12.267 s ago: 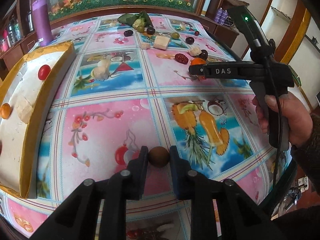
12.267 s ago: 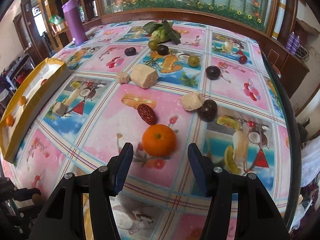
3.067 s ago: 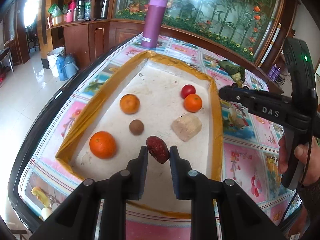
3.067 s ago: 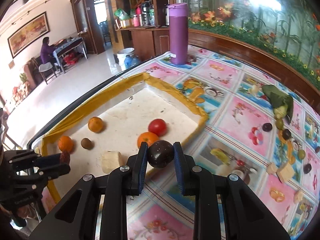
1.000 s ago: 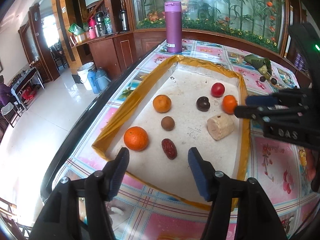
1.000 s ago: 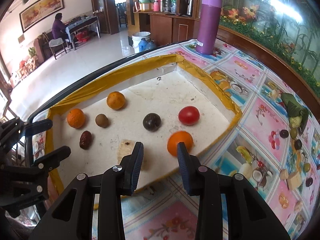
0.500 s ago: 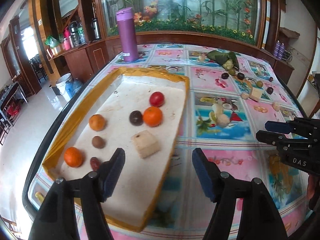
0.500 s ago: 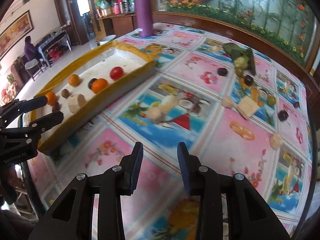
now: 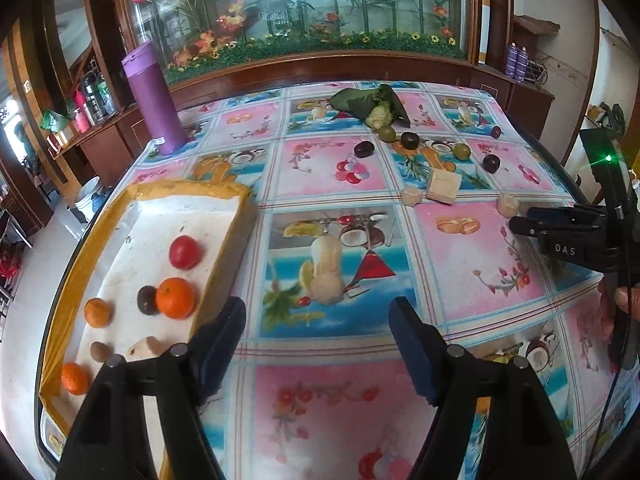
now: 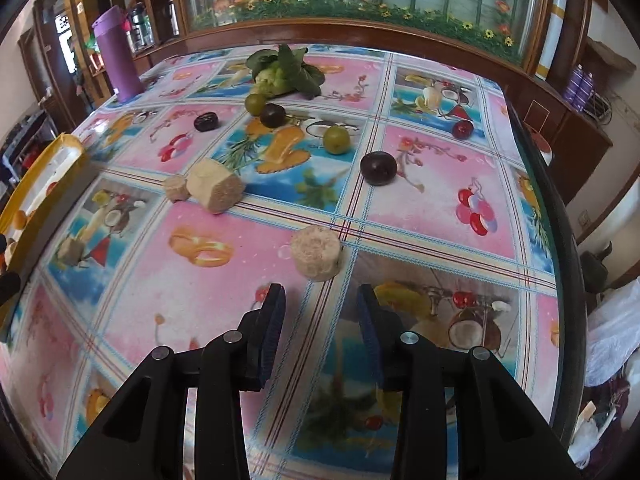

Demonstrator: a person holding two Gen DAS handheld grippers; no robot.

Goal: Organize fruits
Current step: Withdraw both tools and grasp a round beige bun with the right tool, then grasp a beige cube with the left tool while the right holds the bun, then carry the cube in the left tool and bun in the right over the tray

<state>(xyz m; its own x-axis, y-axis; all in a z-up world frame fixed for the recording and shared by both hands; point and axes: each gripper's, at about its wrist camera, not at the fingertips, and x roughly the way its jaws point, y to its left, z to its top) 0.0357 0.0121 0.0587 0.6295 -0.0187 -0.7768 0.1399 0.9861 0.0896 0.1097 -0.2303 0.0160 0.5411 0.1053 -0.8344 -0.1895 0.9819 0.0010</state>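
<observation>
The round pale chunk (image 10: 316,254) lay on the patterned tablecloth (image 10: 420,208) just ahead of the right gripper (image 10: 320,320), a little toward its left finger, and looked to be the next piece to collect. That gripper stood released and empty, its narrow gap having widened only slightly. To take the piece well, it seemed the jaws would need to open further before descending, since the chunk appeared wider than the gap, and the hand should centre over it so both pads meet its flat sides squarely and do not push it along the cloth. Farther off sat a larger tan block (image 10: 216,190) with a small piece (image 10: 176,188) touching it, a dark plum (image 10: 378,168), two green fruits (image 10: 337,140) and leafy greens (image 10: 286,68). The left gripper (image 9: 316,332) hung released with nothing between its fingers, its jaws having just been opening, beside the yellow-rimmed tray (image 9: 236,252), which already held a red tomato (image 9: 185,252), an orange (image 9: 175,298) and several smaller fruits, well apart from the loose pieces.
</observation>
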